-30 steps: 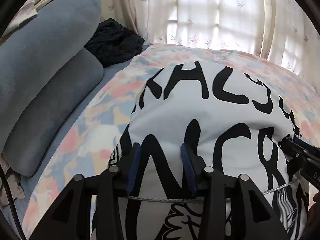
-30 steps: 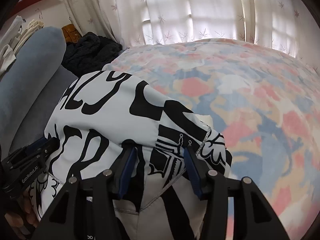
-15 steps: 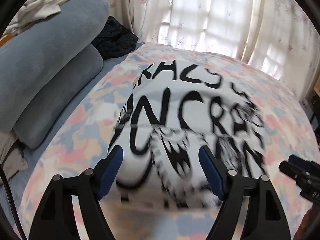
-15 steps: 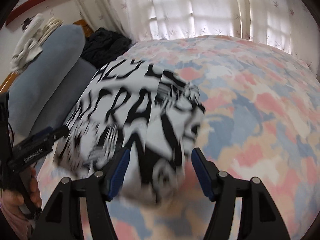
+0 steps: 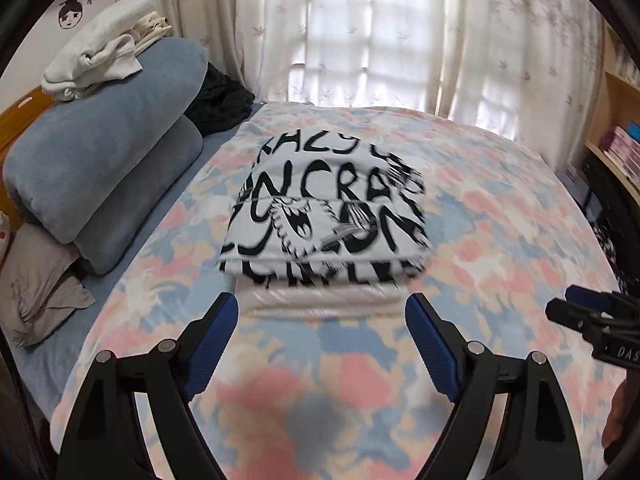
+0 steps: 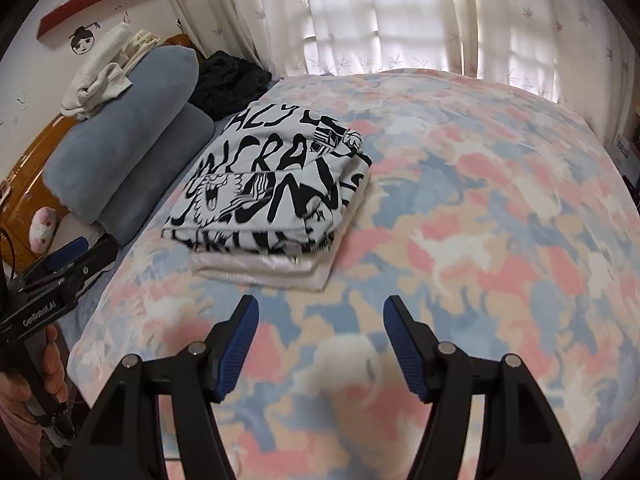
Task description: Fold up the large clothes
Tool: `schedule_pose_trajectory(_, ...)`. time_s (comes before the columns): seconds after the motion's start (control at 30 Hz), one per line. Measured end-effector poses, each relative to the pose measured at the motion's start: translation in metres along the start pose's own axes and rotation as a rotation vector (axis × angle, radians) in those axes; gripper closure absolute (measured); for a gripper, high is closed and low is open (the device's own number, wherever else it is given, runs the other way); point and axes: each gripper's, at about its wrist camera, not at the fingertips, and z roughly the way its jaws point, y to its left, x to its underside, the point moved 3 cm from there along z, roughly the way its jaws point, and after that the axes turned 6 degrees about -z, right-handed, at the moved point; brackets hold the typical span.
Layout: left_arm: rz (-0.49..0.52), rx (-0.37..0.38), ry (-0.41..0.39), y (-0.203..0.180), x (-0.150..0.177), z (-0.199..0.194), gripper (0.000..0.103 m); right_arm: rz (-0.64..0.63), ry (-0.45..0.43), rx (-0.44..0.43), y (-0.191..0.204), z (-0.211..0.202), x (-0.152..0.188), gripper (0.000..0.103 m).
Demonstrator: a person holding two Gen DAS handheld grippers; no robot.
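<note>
Shirt (image 5: 326, 216) folded into a neat rectangle, white with bold black lettering, lying flat on the bed (image 5: 500, 208) atop a plain white folded layer, left hand-held gripper (image 5: 322, 334) spread wide and empty, right hand-held gripper (image 6: 320, 334) likewise.

1. Pastel patchwork bedspread (image 5: 500, 216).
2. Two stacked blue-grey bolsters (image 5: 104, 160), left.
3. White folded laundry (image 5: 100, 52) atop them.
4. Dark knit bundle (image 6: 232, 80) beside the sheer curtains (image 6: 400, 16).
5. Grey pillow (image 5: 36, 280).
</note>
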Motion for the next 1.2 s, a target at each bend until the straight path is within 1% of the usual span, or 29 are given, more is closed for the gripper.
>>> schedule_pose_trajectory(0.13, 0.024, 0.030, -0.018, -0.015, 0.017, -0.048, 0.017, -0.017, -0.030, -0.034, 0.002, -0.050, 0.019, 0.038)
schedule_pose_trajectory(0.23, 0.054, 0.074, -0.045, -0.031, 0.033, -0.086, 0.011, -0.025, -0.059, -0.059, 0.004, -0.088, 0.035, 0.037)
schedule_pose_trajectory(0.3, 0.070, 0.096, -0.062, -0.042, 0.043, -0.105, 0.009, -0.040, -0.070, -0.054, 0.005, -0.108, 0.045, 0.034)
schedule_pose_trajectory(0.37, 0.090, 0.118, -0.071, -0.055, 0.054, -0.122, 0.008, -0.054, -0.084, -0.050, 0.005, -0.126, 0.056, 0.033)
schedule_pose_trajectory(0.43, 0.111, 0.130, -0.063, -0.067, 0.065, -0.133, 0.008, -0.055, -0.089, -0.043, 0.004, -0.138, 0.066, 0.033)
schedule_pose_trajectory(0.53, 0.136, 0.131, -0.043, -0.081, 0.078, -0.140, 0.007, -0.042, -0.090, -0.012, -0.001, -0.150, 0.079, 0.033)
schedule_pose_trajectory(0.6, 0.160, 0.104, -0.027, -0.091, 0.089, -0.143, 0.004, -0.040, -0.091, 0.046, -0.004, -0.155, 0.089, 0.031)
schedule_pose_trajectory(0.63, 0.173, 0.097, -0.023, -0.096, 0.095, -0.145, 0.002, -0.037, -0.090, 0.084, -0.006, -0.157, 0.094, 0.026)
schedule_pose_trajectory(0.67, 0.182, 0.093, -0.023, -0.098, 0.100, -0.145, 0.001, -0.033, -0.088, 0.104, -0.008, -0.159, 0.101, 0.022)
schedule_pose_trajectory(0.8, 0.194, 0.070, -0.052, -0.110, 0.130, -0.145, 0.001, 0.005, -0.089, 0.097, -0.014, -0.159, 0.134, 0.021)
schedule_pose_trajectory(0.87, 0.178, 0.054, -0.079, -0.114, 0.146, -0.143, 0.001, 0.020, -0.092, 0.095, -0.016, -0.157, 0.151, 0.021)
schedule_pose_trajectory(0.93, 0.155, 0.040, -0.108, -0.118, 0.161, -0.139, 0.001, 0.035, -0.100, 0.115, -0.019, -0.156, 0.172, 0.021)
schedule_pose_trajectory(1.03, 0.129, 0.051, -0.116, -0.125, 0.179, -0.135, 0.001, 0.049, -0.119, 0.162, -0.021, -0.154, 0.198, 0.021)
schedule_pose_trajectory(1.1, 0.106, 0.074, -0.099, -0.131, 0.189, -0.131, 0.001, 0.054, -0.114, 0.190, -0.023, -0.152, 0.209, 0.021)
schedule_pose_trajectory(1.2, 0.086, 0.109, -0.082, -0.139, 0.201, -0.128, 0.001, 0.070, -0.115, 0.196, -0.026, -0.153, 0.224, 0.021)
